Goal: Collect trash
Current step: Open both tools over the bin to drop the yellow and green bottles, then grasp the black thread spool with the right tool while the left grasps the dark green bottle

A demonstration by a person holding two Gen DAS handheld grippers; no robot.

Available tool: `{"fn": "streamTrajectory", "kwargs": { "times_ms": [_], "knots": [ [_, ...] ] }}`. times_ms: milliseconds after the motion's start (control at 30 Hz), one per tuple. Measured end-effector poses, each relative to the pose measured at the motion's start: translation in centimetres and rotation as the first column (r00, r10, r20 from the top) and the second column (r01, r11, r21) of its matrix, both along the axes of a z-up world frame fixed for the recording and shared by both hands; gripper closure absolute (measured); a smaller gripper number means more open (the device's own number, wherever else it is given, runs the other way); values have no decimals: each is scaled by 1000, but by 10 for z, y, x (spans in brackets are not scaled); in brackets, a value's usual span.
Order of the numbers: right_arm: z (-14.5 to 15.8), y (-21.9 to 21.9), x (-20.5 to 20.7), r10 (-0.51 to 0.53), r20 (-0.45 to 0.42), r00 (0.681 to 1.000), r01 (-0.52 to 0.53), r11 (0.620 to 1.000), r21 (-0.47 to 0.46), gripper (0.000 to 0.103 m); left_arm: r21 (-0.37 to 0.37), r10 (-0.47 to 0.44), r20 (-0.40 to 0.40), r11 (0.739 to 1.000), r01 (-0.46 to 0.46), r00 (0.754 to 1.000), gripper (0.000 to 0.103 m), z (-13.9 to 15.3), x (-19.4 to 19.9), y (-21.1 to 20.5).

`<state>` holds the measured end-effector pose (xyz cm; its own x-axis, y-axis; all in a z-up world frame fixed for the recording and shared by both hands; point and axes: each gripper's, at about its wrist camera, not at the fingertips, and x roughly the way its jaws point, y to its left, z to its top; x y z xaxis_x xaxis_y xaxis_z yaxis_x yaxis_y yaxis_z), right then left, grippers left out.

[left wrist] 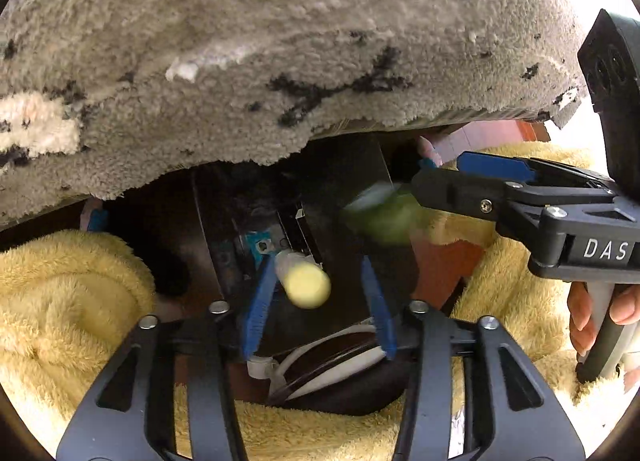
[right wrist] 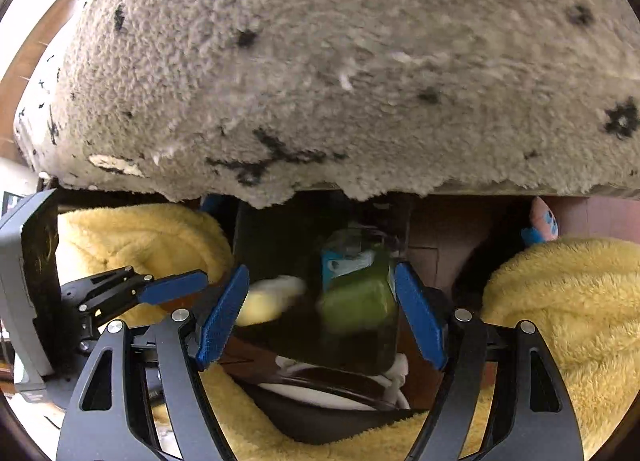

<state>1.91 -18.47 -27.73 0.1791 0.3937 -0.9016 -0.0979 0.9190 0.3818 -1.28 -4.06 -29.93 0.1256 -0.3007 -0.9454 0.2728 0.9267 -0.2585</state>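
Both tools hang over the dark bin [right wrist: 320, 421] between yellow pants; left tool [left wrist: 316, 293] wide, pale yellow bottle [left wrist: 304, 281] falling free; right tool [right wrist: 320, 301] wide, blurred green bottle [right wrist: 356, 297] dropping; release step underway; next, fetch more trash.

grey shaggy rug [left wrist: 280, 41] with black cross marks and a cream patch fills the upper half of both views, its ragged edge overhanging a dark gap. yellow fleece fabric [left wrist: 60, 301] bunches on both sides below the rug and along the bottom edge, framing reddish-brown tiled floor [left wrist: 444, 265] on the right in the left wrist view. a small pink and blue figure [right wrist: 545, 221] sits just under the rug edge at far right in the right wrist view, touching the top of the yellow fleece.
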Motion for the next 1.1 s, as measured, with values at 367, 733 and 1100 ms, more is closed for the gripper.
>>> {"fn": "streamTrajectory", "kwargs": {
  "times_ms": [367,733,1100],
  "knots": [
    [37,-15,0,-61,115,991,68,996,-57,15,24,47,101,998,-49,994,27,34,5,17],
    [89,-37,3,-104,258,961,121,991,-53,11,15,94,296,995,-103,951,19,104,5,41],
    [150,-51,36,-118,432,894,168,983,-79,9,6,135,417,988,-151,899,17,151,37,57]
  ]
}}
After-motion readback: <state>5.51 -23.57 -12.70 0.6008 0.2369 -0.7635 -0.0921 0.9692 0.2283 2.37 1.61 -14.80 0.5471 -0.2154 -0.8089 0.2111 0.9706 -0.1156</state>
